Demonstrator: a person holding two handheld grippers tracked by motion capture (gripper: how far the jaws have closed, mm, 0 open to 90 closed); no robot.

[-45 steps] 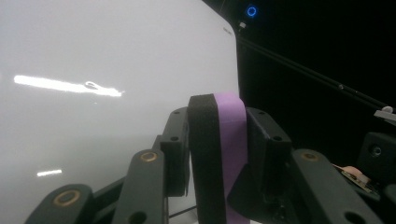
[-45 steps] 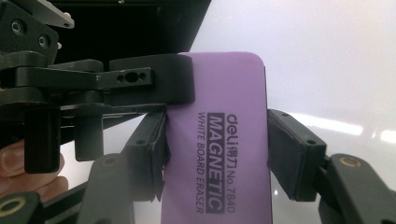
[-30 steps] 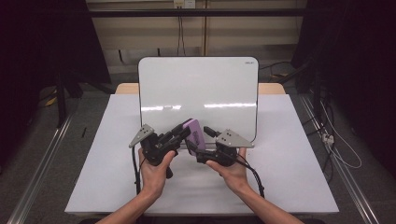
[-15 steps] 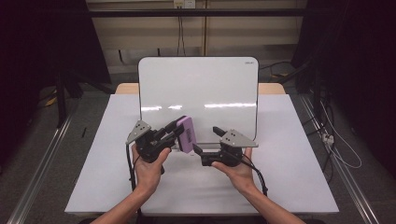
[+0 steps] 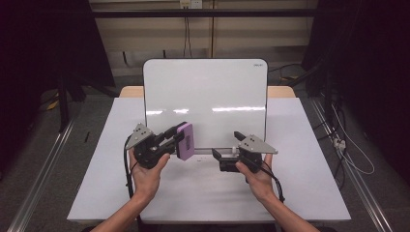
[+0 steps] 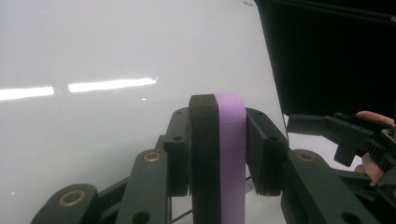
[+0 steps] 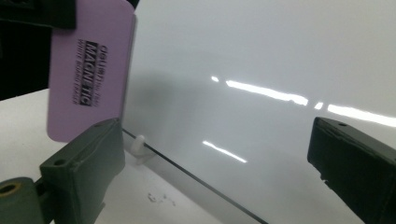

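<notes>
2 grippers — left gripper (image 5: 176, 140) clamps the purple eraser (image 5: 185, 140); right gripper (image 5: 227, 151), just opening, holds nothing.

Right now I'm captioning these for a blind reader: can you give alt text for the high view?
The left gripper holds a purple whiteboard eraser upright in front of a blank whiteboard. Beside it, the right gripper is open and holds nothing, above a white table.
</notes>
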